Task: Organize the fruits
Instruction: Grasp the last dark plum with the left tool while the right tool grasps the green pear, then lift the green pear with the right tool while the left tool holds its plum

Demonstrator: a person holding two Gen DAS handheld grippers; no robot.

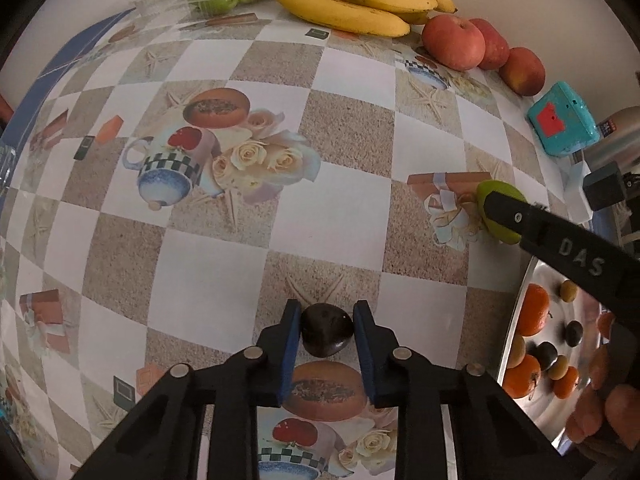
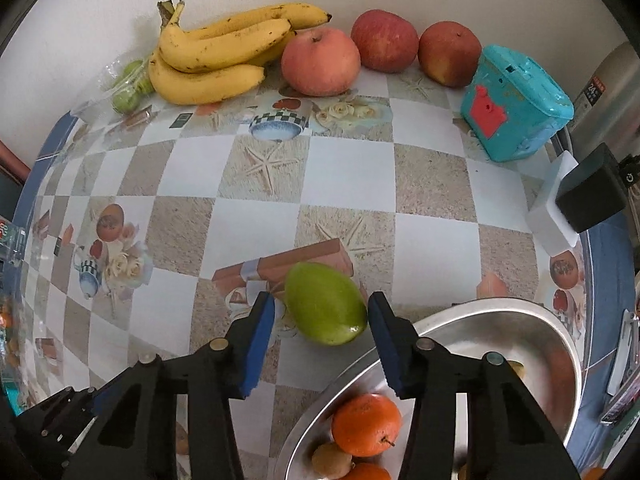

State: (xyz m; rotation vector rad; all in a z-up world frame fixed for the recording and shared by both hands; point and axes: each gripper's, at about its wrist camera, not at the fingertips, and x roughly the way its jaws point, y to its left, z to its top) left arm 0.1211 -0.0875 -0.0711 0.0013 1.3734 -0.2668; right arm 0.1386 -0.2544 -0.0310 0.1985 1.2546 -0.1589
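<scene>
A small dark, glossy fruit (image 1: 326,334) lies on the checkered tablecloth, and my left gripper (image 1: 326,314) is shut on it, both blue pads against its sides. A green mango (image 2: 324,304) lies on the cloth between the jaws of my right gripper (image 2: 322,306). Those jaws stand open: a sliver of cloth shows at the left pad, and the right pad is almost touching. In the left wrist view one right-gripper finger (image 1: 508,208) covers part of the mango (image 1: 496,230). A metal bowl (image 2: 500,312) beside the mango holds oranges (image 2: 366,424) and small dark and olive fruits.
Bananas (image 2: 216,52), three red apples (image 2: 320,60) and bagged green fruits (image 2: 128,84) line the back wall. A teal box (image 2: 512,108) and a black block on a white one (image 2: 592,192) stand at the right. A hand (image 1: 608,416) shows over the bowl.
</scene>
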